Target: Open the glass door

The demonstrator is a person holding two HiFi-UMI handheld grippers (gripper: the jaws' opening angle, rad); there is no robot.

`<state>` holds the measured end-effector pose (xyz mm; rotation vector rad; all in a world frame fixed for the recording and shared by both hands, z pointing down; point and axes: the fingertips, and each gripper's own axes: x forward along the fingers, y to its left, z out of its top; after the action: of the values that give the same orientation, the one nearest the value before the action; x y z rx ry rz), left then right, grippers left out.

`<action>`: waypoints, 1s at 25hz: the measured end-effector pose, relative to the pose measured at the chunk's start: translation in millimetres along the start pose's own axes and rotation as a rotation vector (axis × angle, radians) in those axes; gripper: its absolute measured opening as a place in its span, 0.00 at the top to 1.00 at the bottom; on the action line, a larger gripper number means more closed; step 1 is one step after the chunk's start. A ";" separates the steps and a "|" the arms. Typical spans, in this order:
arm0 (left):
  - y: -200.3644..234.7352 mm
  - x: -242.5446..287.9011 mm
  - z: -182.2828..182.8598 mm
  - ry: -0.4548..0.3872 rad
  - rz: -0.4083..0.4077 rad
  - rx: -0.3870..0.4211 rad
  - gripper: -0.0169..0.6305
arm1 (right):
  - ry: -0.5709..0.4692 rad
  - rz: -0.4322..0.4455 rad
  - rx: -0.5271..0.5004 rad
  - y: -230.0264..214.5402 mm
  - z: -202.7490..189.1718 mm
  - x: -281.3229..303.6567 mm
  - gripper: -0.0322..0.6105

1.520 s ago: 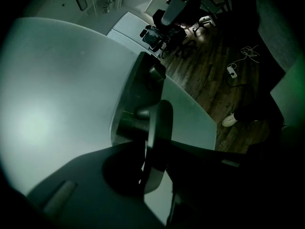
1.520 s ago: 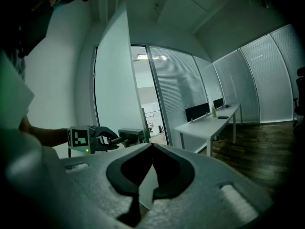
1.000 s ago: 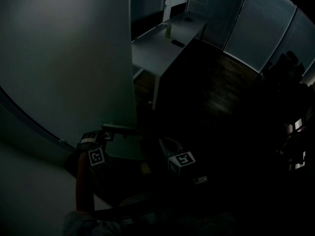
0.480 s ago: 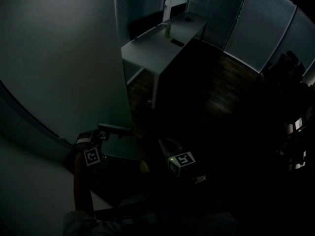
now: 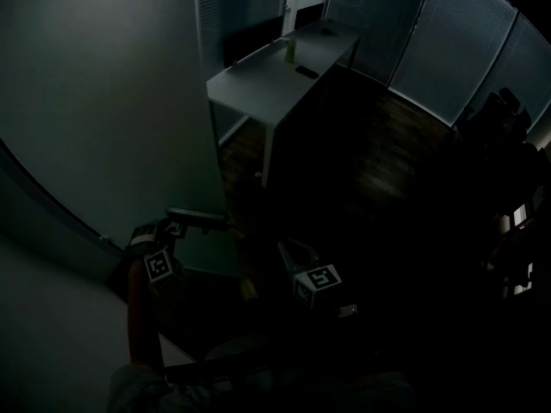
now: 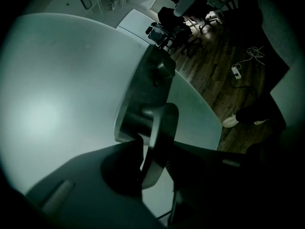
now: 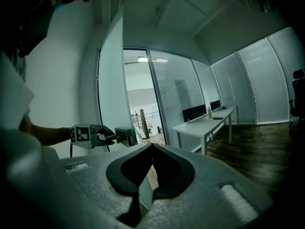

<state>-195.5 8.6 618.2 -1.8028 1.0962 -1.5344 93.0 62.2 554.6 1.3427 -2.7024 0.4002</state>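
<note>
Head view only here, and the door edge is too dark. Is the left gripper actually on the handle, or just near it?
Observer: On it. The left gripper view shows the left gripper with its jaws closed on the lever of the door handle.
Operator: Is the door open enough to see through?
Observer: Yes. In the right gripper view the glass door stands swung aside, and the doorway next to its edge opens onto a lit hall.
</note>
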 end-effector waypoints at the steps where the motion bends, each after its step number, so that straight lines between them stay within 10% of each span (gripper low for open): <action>1: 0.5 -0.6 0.0 -0.001 0.003 -0.011 0.78 | -0.001 0.000 0.000 -0.6 0.3 -0.1 0.95; 9: -3.6 -6.4 0.6 -0.024 0.015 -0.165 0.70 | 0.000 0.011 0.003 2.7 -5.4 1.1 0.95; 12: 3.5 -15.2 9.4 -0.078 0.025 -0.257 0.40 | 0.002 0.016 0.004 4.3 -2.3 3.9 0.95; 25: -0.1 -65.6 26.5 -0.209 0.124 -0.406 0.50 | 0.007 0.037 -0.007 20.6 -8.2 3.4 0.95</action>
<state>-171.5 60.8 576.9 -2.0556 1.4598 -1.0764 74.3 73.7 559.2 1.2883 -2.7239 0.3982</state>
